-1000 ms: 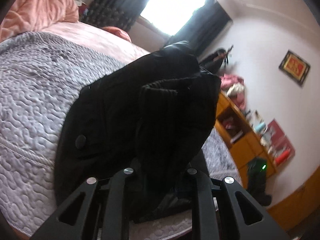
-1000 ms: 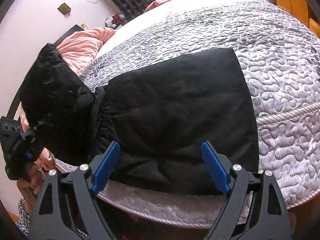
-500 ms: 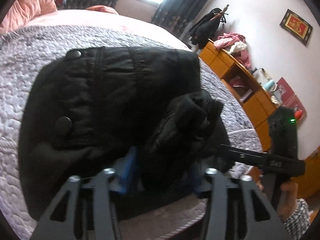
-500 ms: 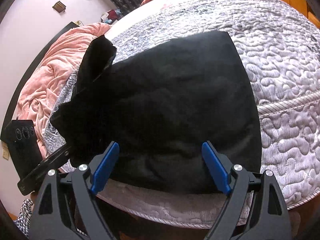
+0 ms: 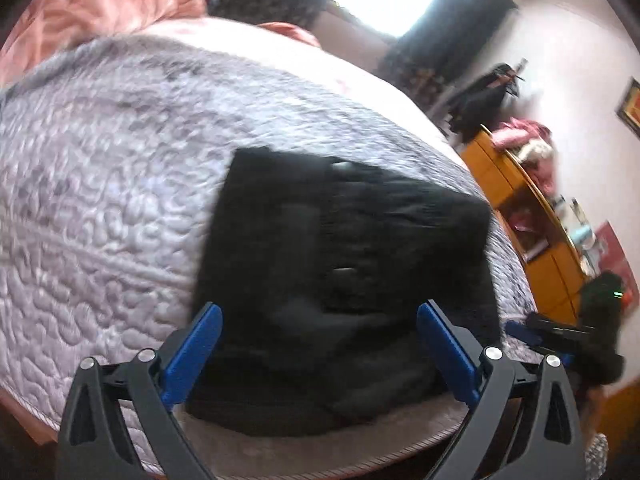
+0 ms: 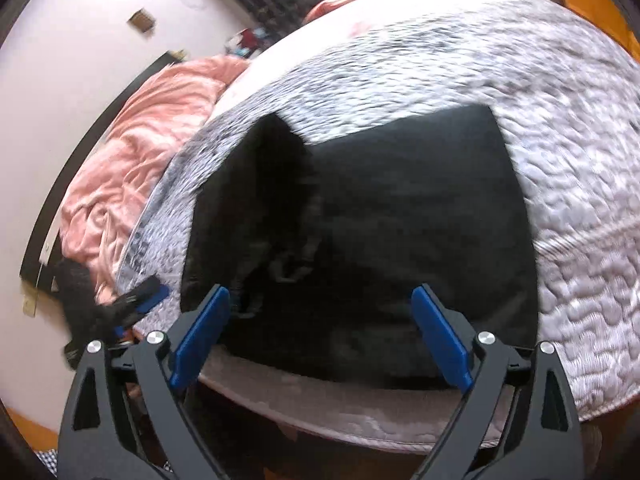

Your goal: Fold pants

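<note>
Left gripper point(image 5: 318, 338) agape above pants point(image 5: 344, 280)

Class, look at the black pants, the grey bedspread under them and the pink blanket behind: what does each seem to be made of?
Black pants: matte, thick woven or padded cloth, probably; a ribbed waistband shows.
Grey bedspread: quilted fabric with a slight sheen; stitched swirls puff its surface.
Pink blanket: soft, plush-looking cloth, perhaps fleece; it bunches in loose rounded folds.
Motion blur leaves the weaves uncertain.
</note>
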Available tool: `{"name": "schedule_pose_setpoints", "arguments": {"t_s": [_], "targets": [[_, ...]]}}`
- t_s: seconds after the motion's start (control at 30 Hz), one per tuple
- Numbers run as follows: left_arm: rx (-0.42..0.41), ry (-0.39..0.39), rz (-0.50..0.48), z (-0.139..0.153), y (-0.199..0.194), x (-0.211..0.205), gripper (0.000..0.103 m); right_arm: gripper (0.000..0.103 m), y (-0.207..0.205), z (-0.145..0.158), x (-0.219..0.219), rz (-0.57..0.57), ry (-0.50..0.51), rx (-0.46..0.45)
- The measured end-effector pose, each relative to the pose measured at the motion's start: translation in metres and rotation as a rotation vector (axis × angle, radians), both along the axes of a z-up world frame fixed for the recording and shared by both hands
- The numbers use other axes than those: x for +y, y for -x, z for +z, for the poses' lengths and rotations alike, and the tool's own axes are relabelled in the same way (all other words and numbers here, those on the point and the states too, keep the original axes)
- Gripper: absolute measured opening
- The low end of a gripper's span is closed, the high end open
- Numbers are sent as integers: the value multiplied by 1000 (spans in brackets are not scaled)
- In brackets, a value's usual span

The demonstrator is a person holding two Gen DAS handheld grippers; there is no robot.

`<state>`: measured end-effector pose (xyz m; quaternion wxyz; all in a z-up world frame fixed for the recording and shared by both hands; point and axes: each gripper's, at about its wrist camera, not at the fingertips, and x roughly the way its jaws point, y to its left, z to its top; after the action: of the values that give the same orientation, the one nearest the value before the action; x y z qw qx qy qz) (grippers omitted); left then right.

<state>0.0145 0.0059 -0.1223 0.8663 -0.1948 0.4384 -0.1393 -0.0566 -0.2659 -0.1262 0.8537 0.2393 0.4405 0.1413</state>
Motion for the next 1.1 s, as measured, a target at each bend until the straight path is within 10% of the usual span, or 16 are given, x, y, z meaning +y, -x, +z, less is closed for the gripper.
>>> {"name": "schedule_pose_setpoints", "arguments": {"t_s": [0.33,0.6,1.1], "targets": [[77,-22,-8,-35,-2,1,99,90,-42,-30,61,76,132,140],[121,52,53,-37,1,12,99,41,-38,-41,76,101,174,131],[58,115,80,2,1,18,99,28,10,79,22,76,-19,-119]]}}
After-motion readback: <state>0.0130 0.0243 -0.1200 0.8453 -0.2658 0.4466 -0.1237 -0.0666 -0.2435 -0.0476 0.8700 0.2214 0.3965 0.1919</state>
